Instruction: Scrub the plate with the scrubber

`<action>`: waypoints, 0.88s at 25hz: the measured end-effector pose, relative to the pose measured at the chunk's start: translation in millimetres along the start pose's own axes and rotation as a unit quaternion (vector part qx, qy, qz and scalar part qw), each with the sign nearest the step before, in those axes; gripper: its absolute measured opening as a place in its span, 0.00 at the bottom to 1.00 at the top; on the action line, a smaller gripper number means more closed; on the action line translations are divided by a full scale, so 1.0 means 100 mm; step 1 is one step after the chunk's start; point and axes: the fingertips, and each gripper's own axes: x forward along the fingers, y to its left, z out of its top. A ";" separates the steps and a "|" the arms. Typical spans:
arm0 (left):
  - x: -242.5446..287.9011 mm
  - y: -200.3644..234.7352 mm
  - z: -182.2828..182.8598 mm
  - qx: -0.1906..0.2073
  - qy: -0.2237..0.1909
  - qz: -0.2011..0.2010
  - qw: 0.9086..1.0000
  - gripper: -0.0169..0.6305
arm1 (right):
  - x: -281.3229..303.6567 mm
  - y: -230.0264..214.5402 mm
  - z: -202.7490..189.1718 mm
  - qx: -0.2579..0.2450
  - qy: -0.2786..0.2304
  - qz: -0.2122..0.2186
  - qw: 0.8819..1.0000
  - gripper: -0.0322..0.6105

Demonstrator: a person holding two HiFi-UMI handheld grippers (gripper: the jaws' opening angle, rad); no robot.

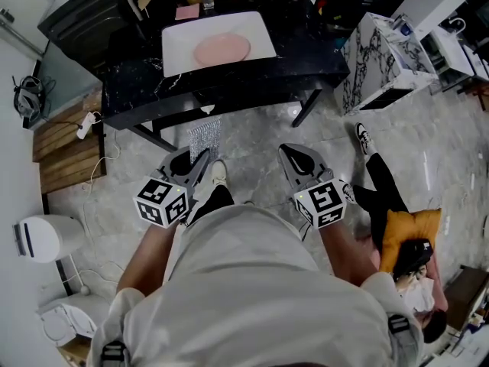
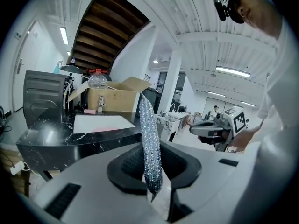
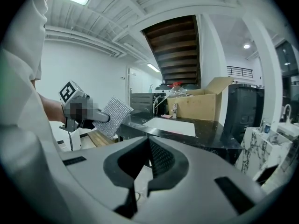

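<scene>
The person wears a pale short-sleeved shirt (image 1: pixel 244 281), dark trousers (image 1: pixel 212 202) and a white shoe (image 1: pixel 218 172). The left tongs (image 1: pixel 203 156) and right tongs (image 1: pixel 285 151) are grey with black pads (image 2: pixel 126 167); each carries a black-and-white marker cube (image 1: pixel 162 201).

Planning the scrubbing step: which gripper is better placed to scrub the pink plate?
Left. The left gripper is shut on the silver scrubber, held up toward the plate in the white tray. The right gripper holds nothing, jaws together; it would probably better steady the plate.
</scene>
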 end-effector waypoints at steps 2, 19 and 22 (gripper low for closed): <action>-0.01 -0.01 0.00 0.002 0.001 -0.001 1.000 0.13 | -0.02 0.01 0.00 0.001 -0.002 -0.001 1.000 0.05; -0.11 -0.10 -0.09 0.000 0.004 -0.004 1.000 0.13 | -0.14 0.15 -0.11 -0.002 0.010 0.009 1.000 0.05; -0.12 -0.12 -0.10 0.000 0.005 -0.006 1.000 0.13 | -0.15 0.17 -0.12 -0.001 0.012 0.010 1.000 0.05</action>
